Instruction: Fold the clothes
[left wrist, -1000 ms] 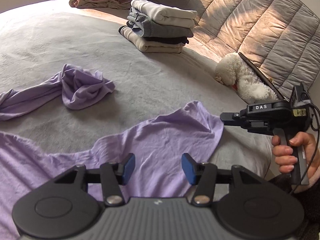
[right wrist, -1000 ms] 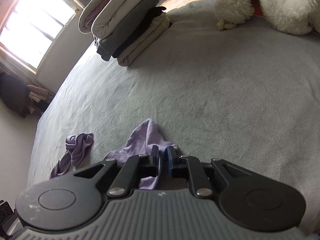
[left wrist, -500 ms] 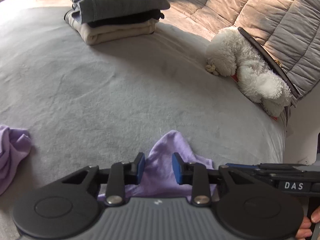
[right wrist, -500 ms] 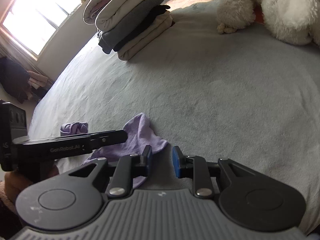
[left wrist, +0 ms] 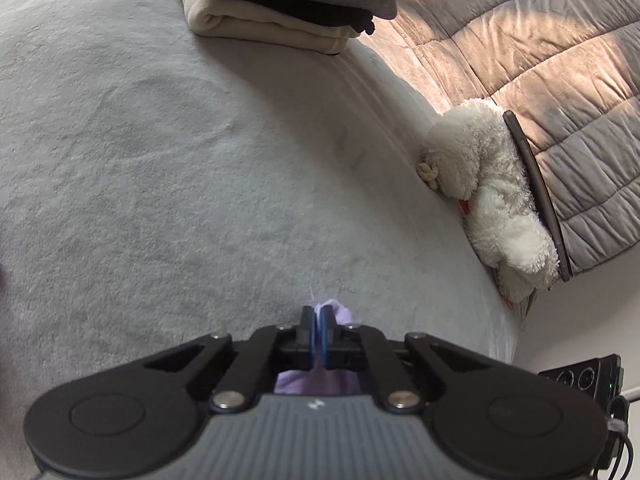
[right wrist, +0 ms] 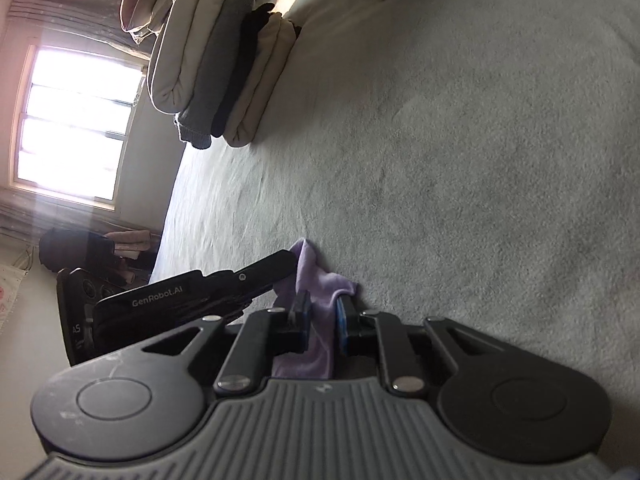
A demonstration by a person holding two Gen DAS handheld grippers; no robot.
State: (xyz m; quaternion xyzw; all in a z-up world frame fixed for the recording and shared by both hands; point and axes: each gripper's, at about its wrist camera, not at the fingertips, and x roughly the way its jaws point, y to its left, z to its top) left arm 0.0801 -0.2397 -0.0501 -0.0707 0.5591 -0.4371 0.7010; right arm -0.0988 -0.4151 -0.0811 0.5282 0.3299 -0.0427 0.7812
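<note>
Lavender garment (left wrist: 338, 312) is pinched in the left tongs (left wrist: 318, 334): blue pads pressed together with only a thin fold of cloth between them, a small tuft poking out past the tips, more fabric visible under the linkage. Same garment (right wrist: 316, 280) in the right wrist view: it runs between the right tongs (right wrist: 323, 322), whose fingers stand apart with a clear gap; cloth lies against the left pad, the right blue pad (right wrist: 343, 320) sits beside it. So right tongs are released around the fabric, not clamped. The left tongs (right wrist: 286, 266) come in from the left of that view, black body marked "GenRobot.AI", tip touching the same corner of cloth. Both tools are close together on one garment edge.

Garment edge lies low on the bed (left wrist: 200, 160), near its front right corner, on the grey fleecy cover. Rest of the garment is hidden under the tools.

Further out: a stack of folded clothes (left wrist: 280, 12) at the far side of the bed, cream piece at the bottom, black and grey above, pale on top; well apart from the tongs. Same stack (right wrist: 224, 80) in the right view. White plush toy (left wrist: 492, 196) lies at the right edge of the bed against a grey quilted blanket (left wrist: 540, 60), sunlit. A dark flat object stands between toy and quilt; can't tell what it is. Window (right wrist: 76, 120) bright, left of the right view.
</note>
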